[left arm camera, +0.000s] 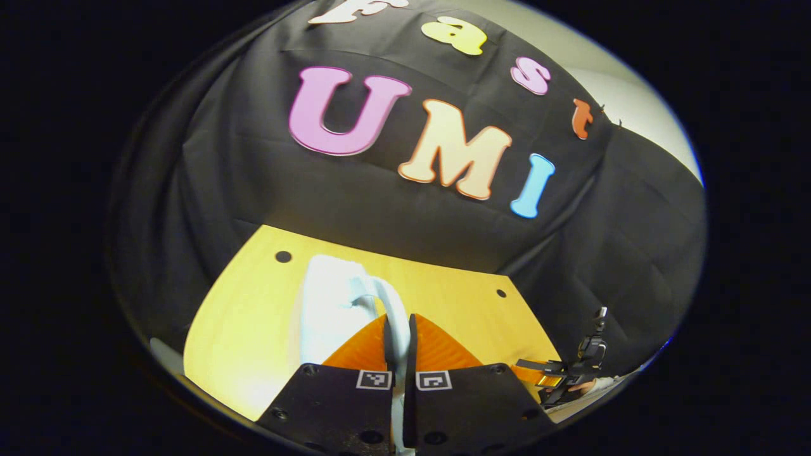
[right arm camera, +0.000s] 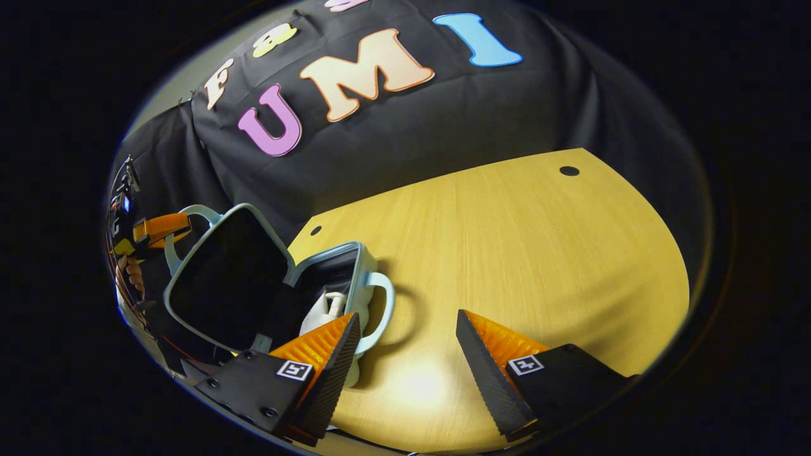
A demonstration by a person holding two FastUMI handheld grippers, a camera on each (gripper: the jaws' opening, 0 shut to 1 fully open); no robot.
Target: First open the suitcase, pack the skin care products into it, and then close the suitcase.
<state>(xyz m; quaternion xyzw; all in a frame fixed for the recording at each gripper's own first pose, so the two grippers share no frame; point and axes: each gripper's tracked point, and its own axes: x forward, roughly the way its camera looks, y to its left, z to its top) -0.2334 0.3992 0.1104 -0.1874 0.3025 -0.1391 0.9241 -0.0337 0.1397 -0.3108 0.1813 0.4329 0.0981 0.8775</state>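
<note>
Suitcase lies open on the wooden table, bottle inside; left gripper pinches the lid handle, right gripper gapes empty; closing seems next, swinging the lid down

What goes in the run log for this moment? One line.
suitcase: open, product inside | left gripper: shut on lid handle | right gripper: open, empty, above table
</note>
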